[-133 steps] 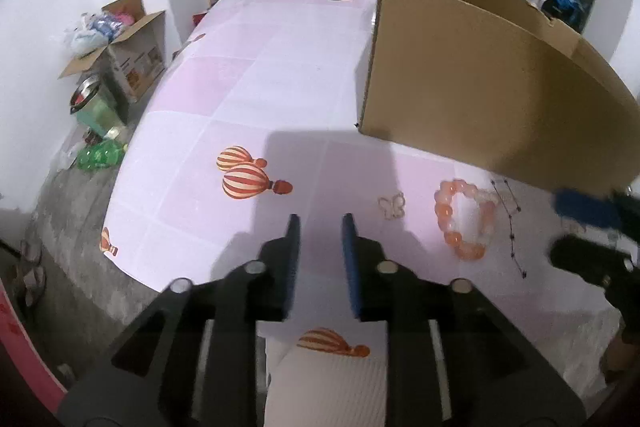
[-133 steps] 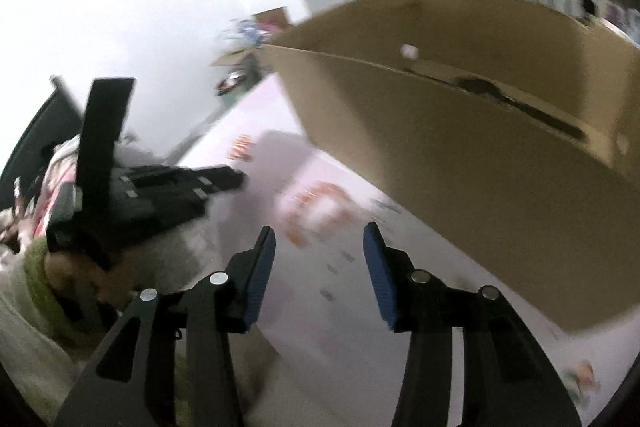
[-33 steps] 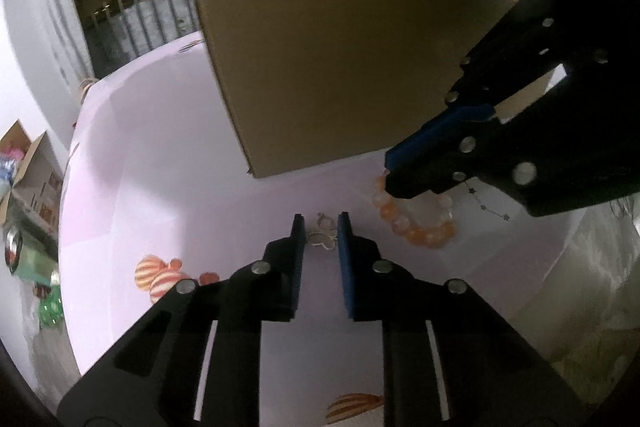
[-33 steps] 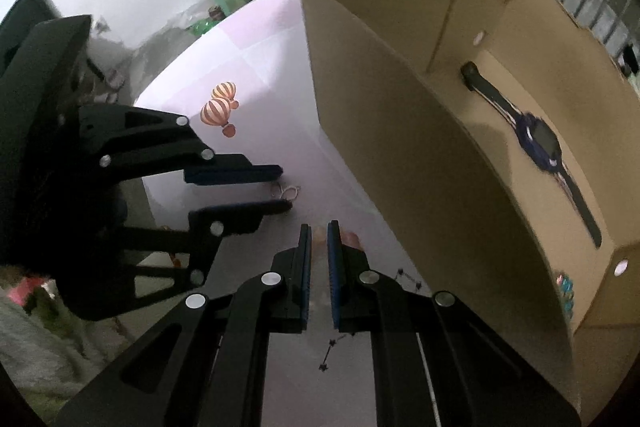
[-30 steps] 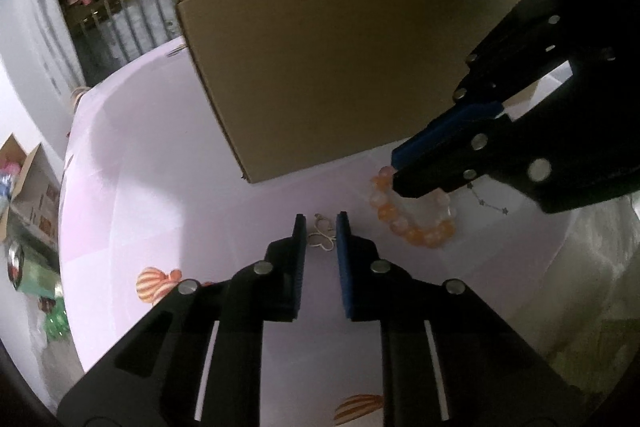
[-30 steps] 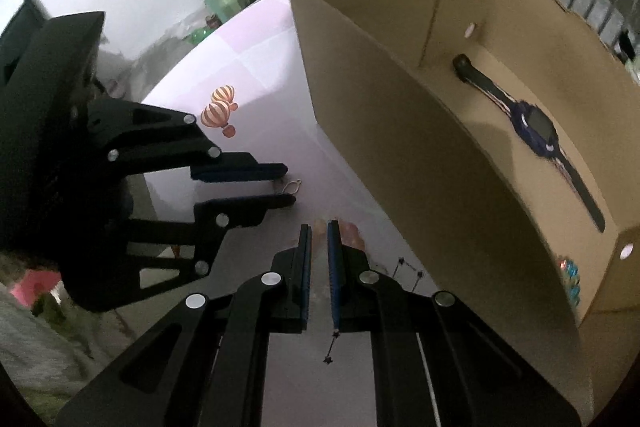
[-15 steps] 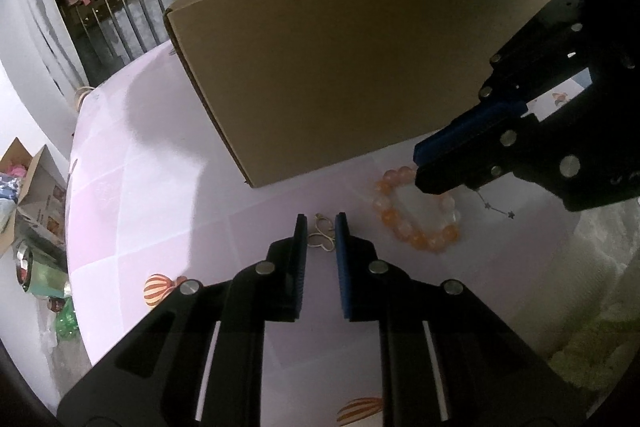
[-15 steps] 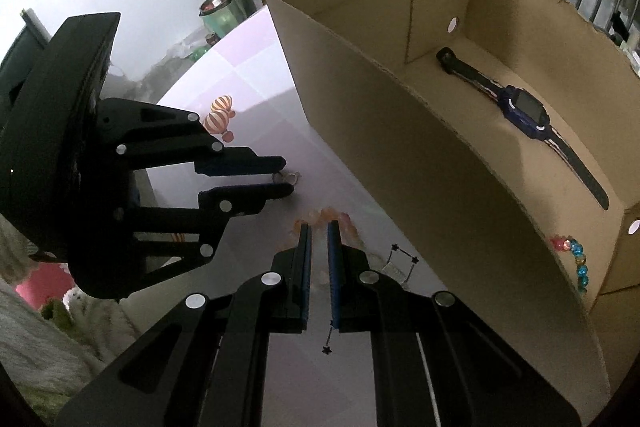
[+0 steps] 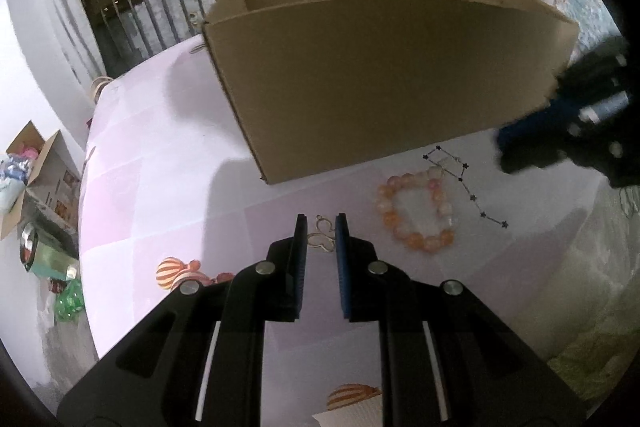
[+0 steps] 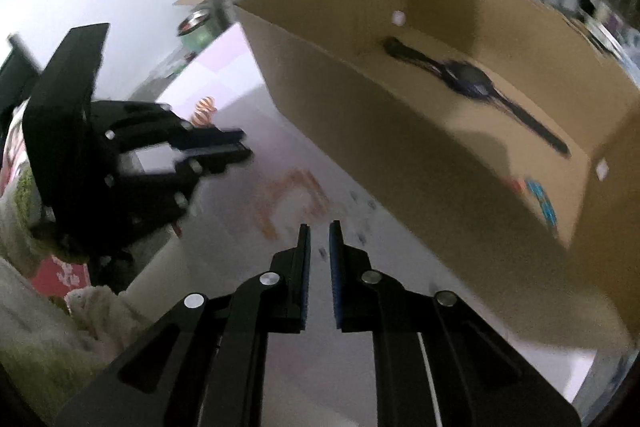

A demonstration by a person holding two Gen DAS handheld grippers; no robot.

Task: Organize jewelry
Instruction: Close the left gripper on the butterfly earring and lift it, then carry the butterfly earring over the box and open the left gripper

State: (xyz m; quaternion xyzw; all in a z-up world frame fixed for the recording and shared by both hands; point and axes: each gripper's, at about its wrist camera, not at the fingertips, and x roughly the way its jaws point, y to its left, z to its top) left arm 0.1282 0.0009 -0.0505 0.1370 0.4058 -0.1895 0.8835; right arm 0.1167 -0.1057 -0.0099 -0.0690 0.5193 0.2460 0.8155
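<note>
On the pink desk [image 9: 168, 163] beside the box [image 9: 384, 75], butterfly charm [image 9: 322, 235] between the left gripper [image 9: 321, 227] 's narrow jaws, best pinched squarely; right gripper [image 10: 319, 233] 's jaws narrow, empty.

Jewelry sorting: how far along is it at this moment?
Done: a watch and a blue beaded piece lie inside the cardboard box. In hand: the left tongs bracket a butterfly charm on the table; contact is unclear. Left: the orange bead bracelet and the star chain lie outside. The right tongs are nearly closed and empty.
</note>
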